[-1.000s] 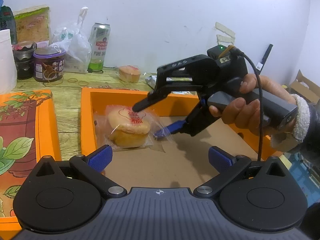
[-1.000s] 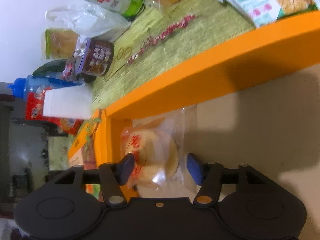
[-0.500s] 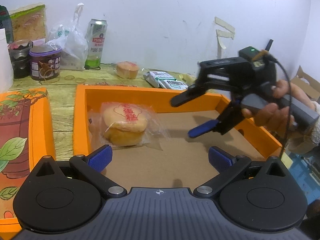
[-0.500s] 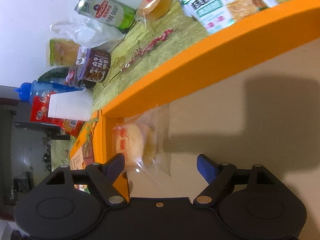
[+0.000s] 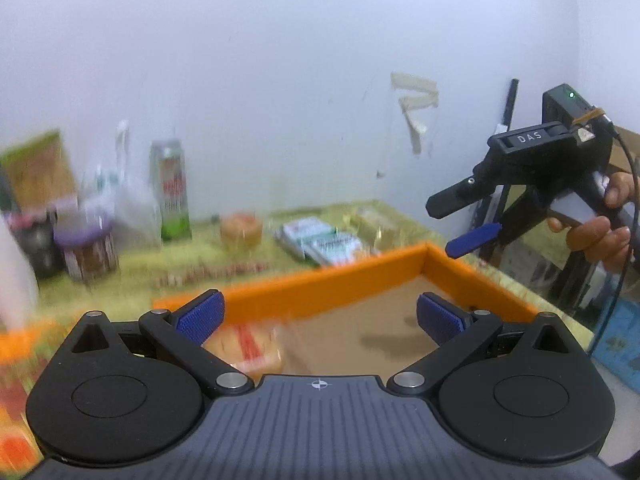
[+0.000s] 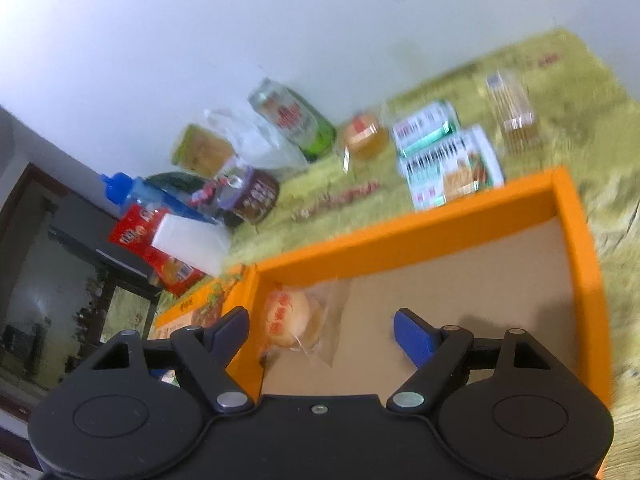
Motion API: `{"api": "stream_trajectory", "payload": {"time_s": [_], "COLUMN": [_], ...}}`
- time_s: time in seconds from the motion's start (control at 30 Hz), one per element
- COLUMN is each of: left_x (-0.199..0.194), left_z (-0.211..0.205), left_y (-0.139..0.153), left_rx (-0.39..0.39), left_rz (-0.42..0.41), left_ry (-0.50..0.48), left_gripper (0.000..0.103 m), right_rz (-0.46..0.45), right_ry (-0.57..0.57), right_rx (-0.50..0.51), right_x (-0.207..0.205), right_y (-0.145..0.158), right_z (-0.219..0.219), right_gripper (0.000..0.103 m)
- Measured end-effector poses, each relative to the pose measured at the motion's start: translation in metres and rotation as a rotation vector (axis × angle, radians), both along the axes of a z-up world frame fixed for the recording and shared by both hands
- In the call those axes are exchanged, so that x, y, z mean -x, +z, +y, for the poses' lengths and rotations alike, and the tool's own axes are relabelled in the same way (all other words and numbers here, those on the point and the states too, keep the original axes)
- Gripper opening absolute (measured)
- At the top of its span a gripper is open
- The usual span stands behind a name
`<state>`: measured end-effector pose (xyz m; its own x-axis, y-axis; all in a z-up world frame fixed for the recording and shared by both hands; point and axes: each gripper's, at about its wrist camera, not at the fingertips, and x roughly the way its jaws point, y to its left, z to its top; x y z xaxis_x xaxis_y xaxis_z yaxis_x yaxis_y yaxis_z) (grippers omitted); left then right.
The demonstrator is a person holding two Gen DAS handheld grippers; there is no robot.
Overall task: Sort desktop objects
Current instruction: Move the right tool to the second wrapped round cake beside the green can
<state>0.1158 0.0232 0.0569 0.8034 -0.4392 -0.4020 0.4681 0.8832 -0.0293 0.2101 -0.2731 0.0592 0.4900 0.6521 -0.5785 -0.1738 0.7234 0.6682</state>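
A wrapped yellow pastry [image 5: 248, 346] [image 6: 286, 316] with red print lies in the left corner of the orange box [image 5: 332, 284] [image 6: 400, 236]. My left gripper [image 5: 320, 316] hovers open over the box's near side, holding nothing. My right gripper [image 6: 320, 332] is lifted above the box, and its jaws are opening with nothing between the pads. In the left wrist view the right gripper [image 5: 446, 226] hangs in a person's hand beyond the box's far right corner. A second wrapped pastry [image 5: 240, 230] [image 6: 364, 134] sits on the table behind the box.
Behind the box lie green snack packets [image 5: 320, 240] [image 6: 444, 160] and a clear packet [image 6: 512, 114]. A green can [image 5: 170, 192] [image 6: 296, 120], a purple-lidded jar [image 5: 86, 252] [image 6: 256, 196], a plastic bag and a white cup [image 6: 192, 242] stand at the back left. A patterned orange lid [image 5: 16, 344] lies left of the box.
The right gripper let go of the pastry, opened wider and drew up and away to the right. The left gripper rose, and the pastry stayed in the box.
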Motion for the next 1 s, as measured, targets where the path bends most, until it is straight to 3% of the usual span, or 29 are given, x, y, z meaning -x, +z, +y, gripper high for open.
{"api": "stream_trajectory", "payload": {"time_s": [0.13, 0.23, 0.33, 0.4, 0.47, 0.6, 0.8, 1.0], "left_x": [-0.018, -0.043, -0.081, -0.112, -0.144, -0.196, -0.258, -0.3], "left_z": [-0.005, -0.005, -0.005, -0.004, -0.003, -0.003, -0.01, -0.019], "left_y": [0.028, 0.043, 0.051, 0.054, 0.055, 0.047, 0.016, -0.016], "left_rx": [-0.061, -0.085, -0.087, -0.062, -0.026, -0.011, -0.027, -0.043], "left_rz": [-0.065, -0.069, -0.024, 0.053, 0.134, 0.2, 0.271, 0.309], "left_ry": [-0.015, -0.029, -0.005, 0.028, 0.054, 0.09, 0.085, 0.067], "left_gripper": [0.103, 0.103, 0.103, 0.103, 0.103, 0.103, 0.103, 0.103], "right_rz": [-0.102, -0.15, -0.188, -0.209, -0.203, -0.127, -0.036, 0.051], "right_ry": [-0.009, -0.014, -0.033, -0.051, -0.065, -0.052, 0.029, 0.087], "right_rx": [0.042, 0.076, 0.119, 0.178, 0.244, 0.305, 0.3, 0.289], "right_x": [-0.006, -0.022, -0.047, -0.064, -0.089, -0.144, -0.224, -0.288], "right_y": [0.04, 0.066, 0.085, 0.09, 0.088, 0.073, 0.045, -0.003], "right_z": [0.001, 0.008, 0.018, 0.026, 0.035, 0.051, 0.069, 0.089], "right_gripper": [0.086, 0.087, 0.087, 0.093, 0.093, 0.093, 0.093, 0.093]}}
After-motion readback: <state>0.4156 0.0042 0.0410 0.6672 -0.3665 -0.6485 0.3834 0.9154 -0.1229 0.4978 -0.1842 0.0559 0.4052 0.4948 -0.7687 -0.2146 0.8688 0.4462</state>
